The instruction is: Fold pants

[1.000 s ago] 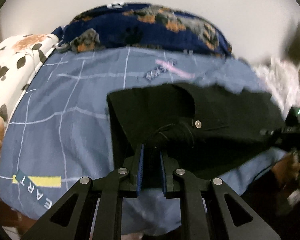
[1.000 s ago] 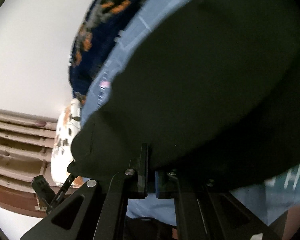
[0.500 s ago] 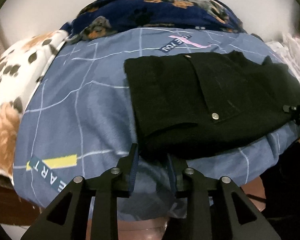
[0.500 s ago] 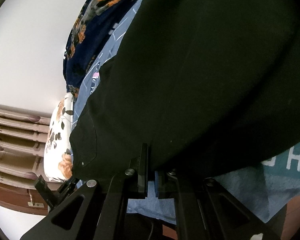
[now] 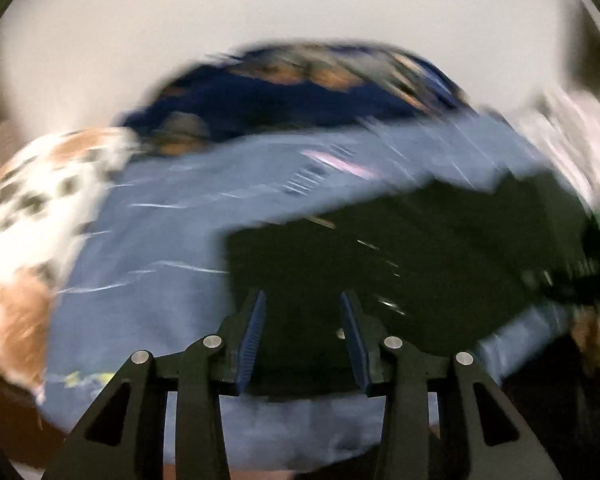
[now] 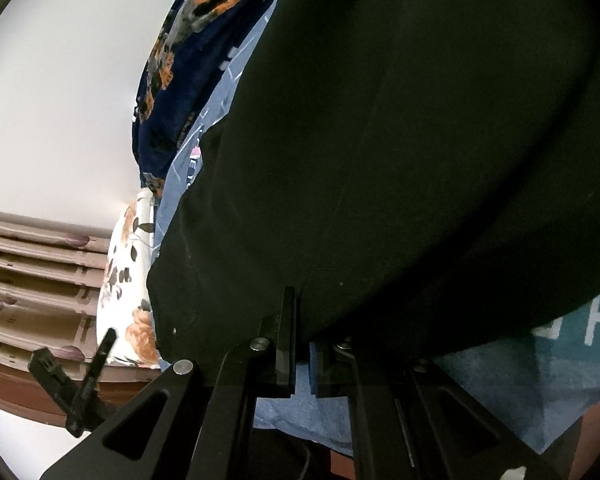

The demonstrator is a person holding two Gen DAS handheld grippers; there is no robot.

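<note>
The black pants [image 5: 412, 264] lie folded on the blue bedsheet [image 5: 172, 240]; the left wrist view is motion-blurred. My left gripper [image 5: 304, 320] is open, its blue pads [image 5: 252, 332] spread over the pants' near edge, holding nothing. In the right wrist view the black pants [image 6: 400, 140] fill most of the frame. My right gripper [image 6: 302, 312] is shut on the pants' near edge. The left gripper [image 6: 80, 380] shows at the lower left of that view.
A dark blue floral blanket [image 5: 300, 88] lies at the bed's far end against a white wall. A white floral pillow [image 5: 32, 208] sits at the left and shows in the right wrist view [image 6: 128, 280]. A teal lettered patch [image 6: 580, 336] is on the sheet.
My left gripper let go of the pants, opened wide and is moving fast over their near edge. My right gripper stays shut on the pants, which now lie flatter.
</note>
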